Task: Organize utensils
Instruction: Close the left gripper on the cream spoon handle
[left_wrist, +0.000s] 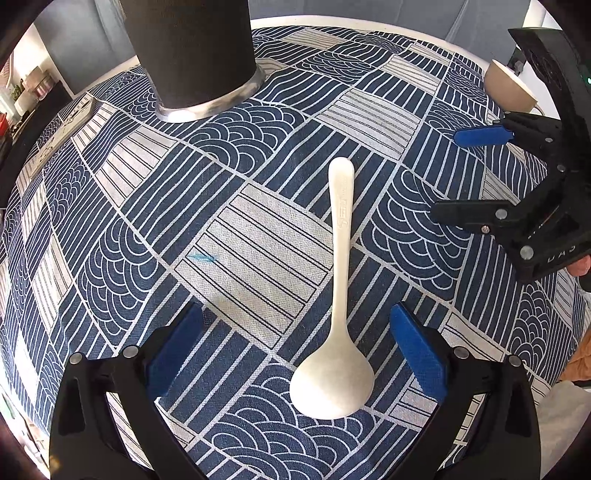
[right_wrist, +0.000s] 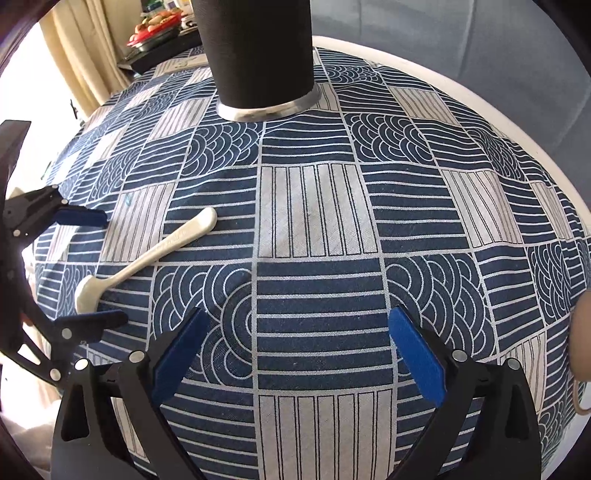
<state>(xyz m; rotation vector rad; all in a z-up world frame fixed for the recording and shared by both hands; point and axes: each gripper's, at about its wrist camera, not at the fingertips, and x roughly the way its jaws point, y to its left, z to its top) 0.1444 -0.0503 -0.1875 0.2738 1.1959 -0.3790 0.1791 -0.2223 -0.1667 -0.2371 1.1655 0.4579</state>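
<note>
Spoon (left_wrist: 338, 295) flat on desk (left_wrist: 258, 236), bowl between left tool (left_wrist: 295, 347) pads, spread wide, likely lining up grasp. Right tool (right_wrist: 295, 347) spread, empty, beside.

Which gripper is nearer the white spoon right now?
Left. The left gripper straddles the white spoon at its bowl, fingers open. The right gripper is off to the side, over bare tablecloth.

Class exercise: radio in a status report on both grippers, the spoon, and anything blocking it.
Left gripper open, straddling the white spoon's bowl, not gripping. Right gripper open, empty, over bare tablecloth. Spoon flat, handle toward the black container. Nothing in the way.
</note>
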